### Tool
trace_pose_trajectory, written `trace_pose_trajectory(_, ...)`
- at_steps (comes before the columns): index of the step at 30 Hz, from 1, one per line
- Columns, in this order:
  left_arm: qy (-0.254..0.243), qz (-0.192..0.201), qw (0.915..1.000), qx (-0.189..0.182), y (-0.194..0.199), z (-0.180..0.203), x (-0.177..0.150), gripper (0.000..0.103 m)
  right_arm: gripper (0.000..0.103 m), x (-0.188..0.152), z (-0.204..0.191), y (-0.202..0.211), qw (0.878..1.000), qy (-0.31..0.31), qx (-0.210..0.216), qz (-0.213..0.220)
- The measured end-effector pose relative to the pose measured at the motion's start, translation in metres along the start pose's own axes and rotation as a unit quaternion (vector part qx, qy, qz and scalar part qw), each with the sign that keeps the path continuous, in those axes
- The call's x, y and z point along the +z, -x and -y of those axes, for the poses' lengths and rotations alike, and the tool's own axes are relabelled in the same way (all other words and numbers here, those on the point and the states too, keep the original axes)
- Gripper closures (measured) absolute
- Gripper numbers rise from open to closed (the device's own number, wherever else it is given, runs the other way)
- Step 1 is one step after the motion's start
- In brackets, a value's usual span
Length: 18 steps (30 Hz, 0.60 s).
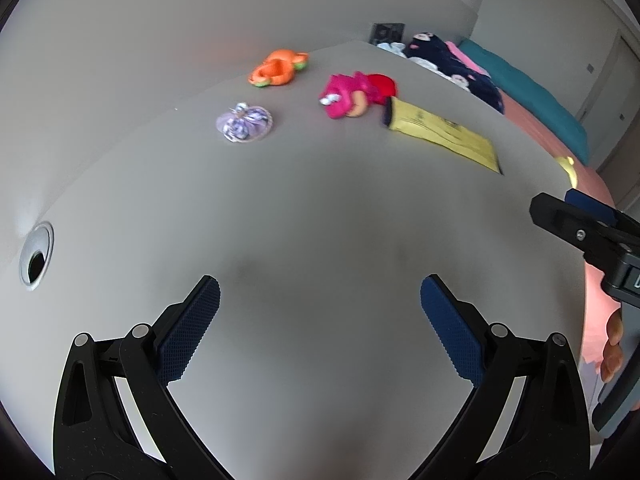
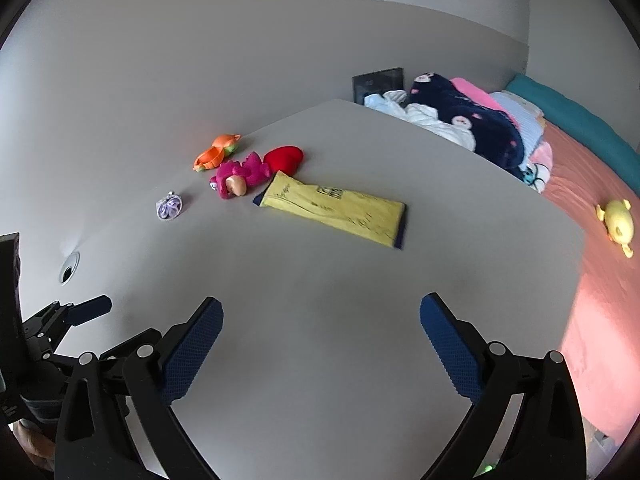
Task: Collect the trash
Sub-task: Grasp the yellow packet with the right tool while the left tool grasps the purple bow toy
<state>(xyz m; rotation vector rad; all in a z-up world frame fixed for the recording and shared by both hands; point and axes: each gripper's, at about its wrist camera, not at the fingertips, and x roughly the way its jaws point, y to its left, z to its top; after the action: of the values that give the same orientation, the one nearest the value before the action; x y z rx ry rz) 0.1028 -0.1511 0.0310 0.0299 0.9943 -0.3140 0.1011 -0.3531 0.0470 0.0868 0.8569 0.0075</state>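
Jaws of the left gripper (image 1: 320,294) and the right gripper (image 2: 321,314) are spread wide, nothing being held between them; both are poised above bare grey counter (image 2: 320,280). A flat yellow wrapper (image 2: 334,208) with dark ends is seen lying on the counter, well ahead of both grippers. Just beside its far end a pink plush toy (image 2: 240,179) and a red heart cushion (image 2: 285,159) are grouped, with an orange toy (image 2: 216,152) behind them and a small purple sachet (image 2: 169,206) set apart to the left. A cable grommet (image 1: 37,256) is set into the counter at left. Bedding (image 2: 480,128) is piled on the bed beyond the counter's far edge.
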Motion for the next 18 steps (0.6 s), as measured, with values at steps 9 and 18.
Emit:
trace_pose_trajectory(9, 0.003, -0.003, 1.0000, 0.008, -0.028, -0.018, 0.036, 0.006, 0.004, 0.027, -0.013, -0.044, 0.999, 0.028, -0.017, -0.010)
trace_pose_trajectory(18, 0.013, -0.003, 0.9998, 0.015, -0.041, -0.036, 0.055, 0.006, 0.008, 0.059, -0.025, -0.084, 0.997, 0.075, -0.018, -0.020)
